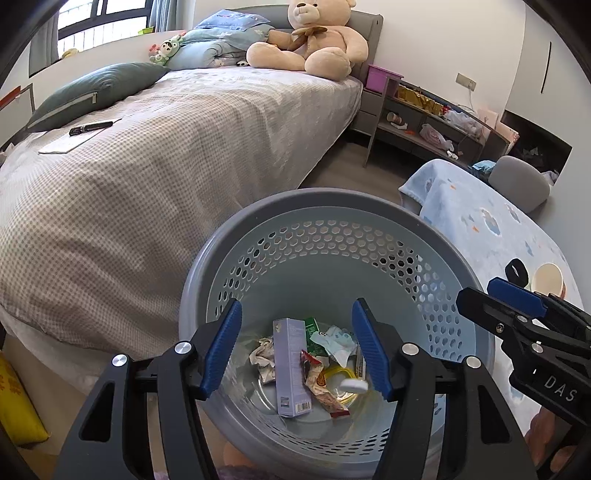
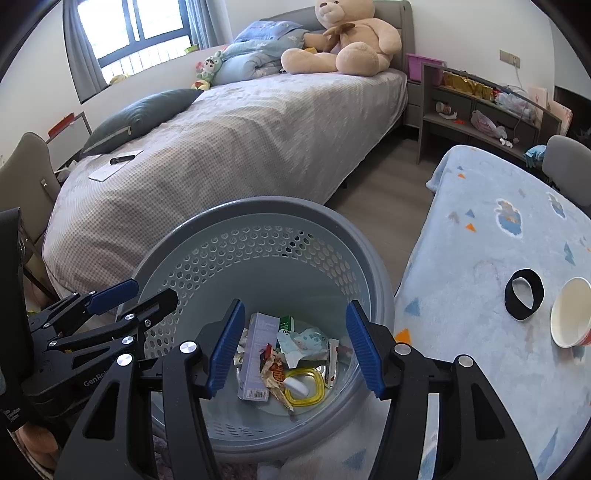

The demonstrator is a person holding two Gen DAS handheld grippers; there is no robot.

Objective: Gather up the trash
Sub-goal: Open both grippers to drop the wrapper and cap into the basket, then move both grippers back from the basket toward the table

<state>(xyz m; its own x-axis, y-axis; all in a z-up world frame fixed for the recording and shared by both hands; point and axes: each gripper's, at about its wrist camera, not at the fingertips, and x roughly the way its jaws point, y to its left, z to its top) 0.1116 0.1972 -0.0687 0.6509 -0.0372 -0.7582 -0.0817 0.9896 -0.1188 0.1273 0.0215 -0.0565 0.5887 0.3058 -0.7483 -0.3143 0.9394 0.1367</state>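
A checked-sheet bed with a grey headboard fills the left, a window bright beyond it. Wood floor runs far right to grey shelves against white walls.

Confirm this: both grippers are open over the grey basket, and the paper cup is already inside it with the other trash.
Not quite. The paper cup sits on the blue blanket, outside the basket, as the right wrist view shows. Both the left gripper and right gripper are open over it.
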